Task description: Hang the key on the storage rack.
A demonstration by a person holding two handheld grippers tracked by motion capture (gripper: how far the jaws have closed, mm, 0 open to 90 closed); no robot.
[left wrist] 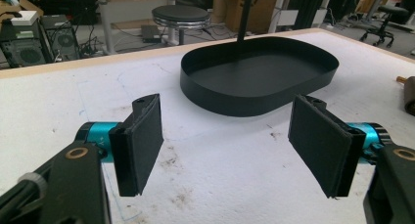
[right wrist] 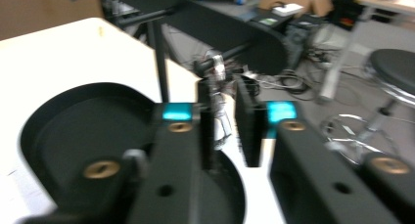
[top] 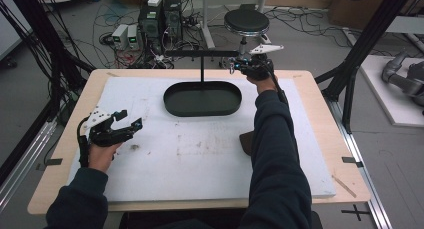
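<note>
2 grippers worked apart in the high view: the left gripper (top: 131,118) rested near the worktop's (top: 200,159) left edge, likely parked out of the way, while the right gripper (top: 234,66) reached the right end of the stand's bar (top: 200,53) over the far edge, behind the black tray (top: 202,111).

In the left gripper view, its jaws stood wide apart on nothing, aimed at the tray.

In the right gripper view, the jaws stood narrowly apart around a silvery trinket (right wrist: 216,67) hanging from the bar's tip, seemingly unpinched. It looked small, glinting and dangling; blur hid finer detail.
</note>
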